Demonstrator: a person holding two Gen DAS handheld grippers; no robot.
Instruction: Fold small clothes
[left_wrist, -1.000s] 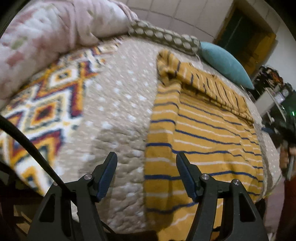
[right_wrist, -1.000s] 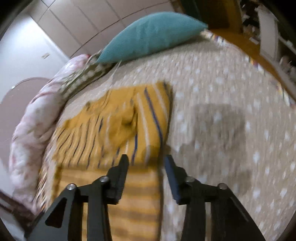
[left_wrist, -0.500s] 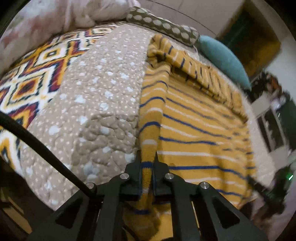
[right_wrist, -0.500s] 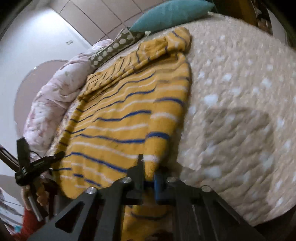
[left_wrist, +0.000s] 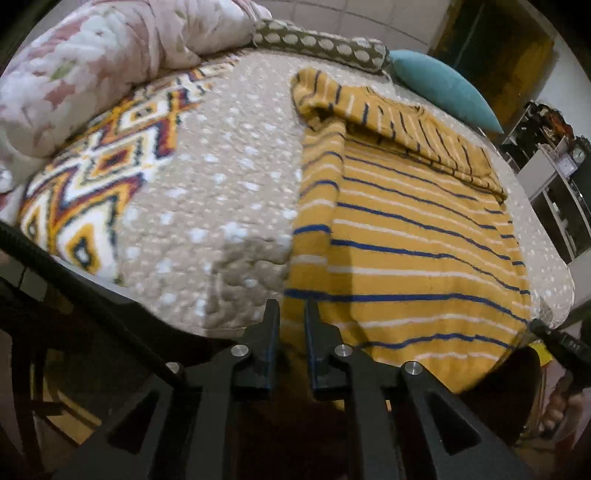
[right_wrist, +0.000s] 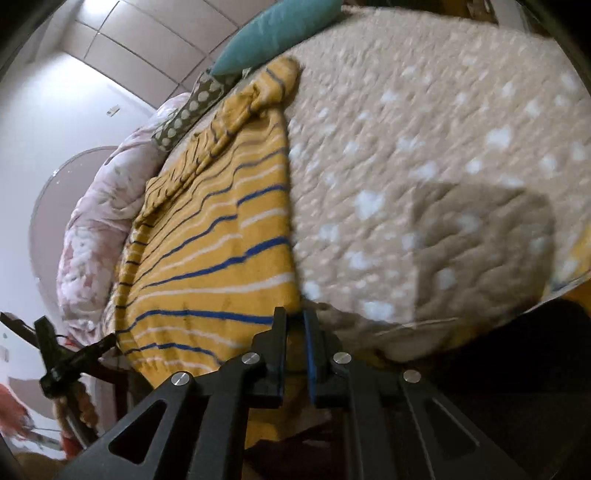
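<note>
Sweater (left_wrist: 406, 258), yellow with blue and white stripes, lies spread on the dotted bed cover (left_wrist: 229, 192), its lower hem corners pinched by the left tongs (left_wrist: 291, 321), whose jaws are opening, and the closed right tongs (right_wrist: 294, 325).

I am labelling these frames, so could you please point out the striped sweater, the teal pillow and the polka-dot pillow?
striped sweater (left_wrist: 424, 258): left wrist view, middle of its body.
teal pillow (left_wrist: 439, 88): left wrist view, middle of its face.
polka-dot pillow (right_wrist: 188, 110): right wrist view, middle of its side.
</note>
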